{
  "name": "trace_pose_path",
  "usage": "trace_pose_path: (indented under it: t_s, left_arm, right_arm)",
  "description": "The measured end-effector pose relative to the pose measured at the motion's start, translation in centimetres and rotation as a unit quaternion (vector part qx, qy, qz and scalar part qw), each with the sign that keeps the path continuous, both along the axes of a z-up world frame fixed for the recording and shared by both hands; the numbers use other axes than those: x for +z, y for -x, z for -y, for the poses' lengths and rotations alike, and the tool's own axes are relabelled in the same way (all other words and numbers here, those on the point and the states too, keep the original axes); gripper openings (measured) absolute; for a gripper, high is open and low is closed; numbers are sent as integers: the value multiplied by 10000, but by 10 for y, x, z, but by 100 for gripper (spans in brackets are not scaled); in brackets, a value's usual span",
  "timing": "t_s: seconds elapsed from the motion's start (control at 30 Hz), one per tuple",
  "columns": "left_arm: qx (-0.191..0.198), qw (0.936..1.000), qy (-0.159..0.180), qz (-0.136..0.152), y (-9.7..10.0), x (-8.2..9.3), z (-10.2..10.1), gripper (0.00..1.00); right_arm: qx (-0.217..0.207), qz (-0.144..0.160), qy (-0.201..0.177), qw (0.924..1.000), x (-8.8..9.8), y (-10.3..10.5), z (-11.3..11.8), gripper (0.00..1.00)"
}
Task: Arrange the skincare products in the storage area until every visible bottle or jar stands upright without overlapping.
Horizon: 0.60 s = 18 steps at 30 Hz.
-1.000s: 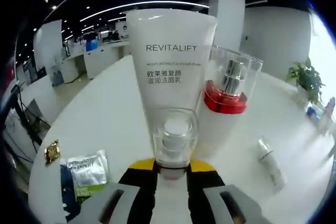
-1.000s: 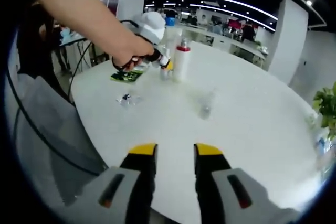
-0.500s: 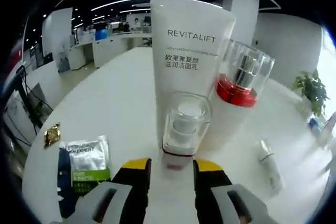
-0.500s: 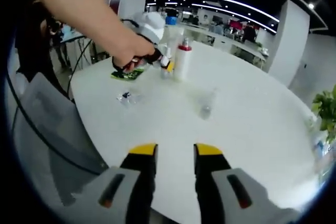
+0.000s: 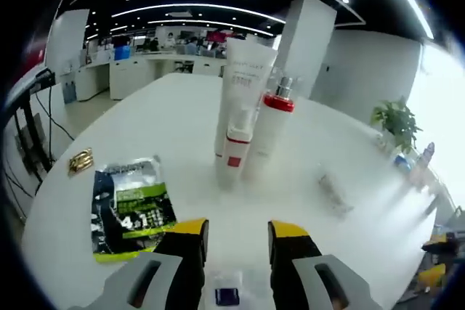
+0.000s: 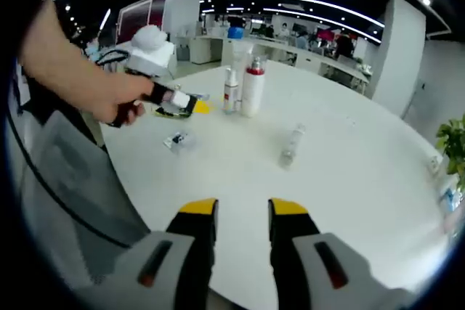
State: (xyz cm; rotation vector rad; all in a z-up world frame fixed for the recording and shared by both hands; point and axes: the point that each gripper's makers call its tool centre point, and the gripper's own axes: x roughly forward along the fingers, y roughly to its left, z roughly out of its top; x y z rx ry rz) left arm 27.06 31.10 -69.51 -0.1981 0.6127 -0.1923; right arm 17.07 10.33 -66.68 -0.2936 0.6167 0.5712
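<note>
We are keeping both jaws spread, reaching slowly for the small clear bottle (image 6: 290, 146) lying beside the tall red-capped white bottle (image 6: 252, 86).

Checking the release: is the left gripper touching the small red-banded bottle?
Apart. In the left gripper view, bare table separates the left gripper from the small red-banded bottle.

The round white table (image 5: 167, 117) carries an upright white tube (image 5: 243, 85), with a red-collared pump bottle (image 5: 270, 132) and a smaller red-banded bottle (image 5: 234, 152) just beside it, a clear bottle (image 5: 333, 192) lying well right of it, and a green sachet (image 5: 131, 205) and gold packet (image 5: 80, 160) left of it.
</note>
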Motion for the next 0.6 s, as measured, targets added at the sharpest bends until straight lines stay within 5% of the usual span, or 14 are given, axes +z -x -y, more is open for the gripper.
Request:
trace_pose_path:
  t_s: [0.1,0.23,0.3,0.47,0.6]
  left_arm:
    - [-293,9994,-64,160,25,14,-6,34]
    - [-533,9975,-62,463,51,44,-12,34]
    - [-685,9944,-211,777,57,60,-16,34]
    - [-886,9913,-514,825,74,66,-22,34]
    - [-790,9921,-368,897,82,72,-29,34]
  right_arm:
    - [35,29,-121,9999,4,1,-3,28]
    - [-339,-353,-911,9946,8,-4,3,29]
    - [-529,-313,-1266,9901,15,-16,6,30]
    - [-434,-286,-1267,9906,21,-46,2,36]
    - [-241,-260,-1295,9909,26,-77,-12,41]
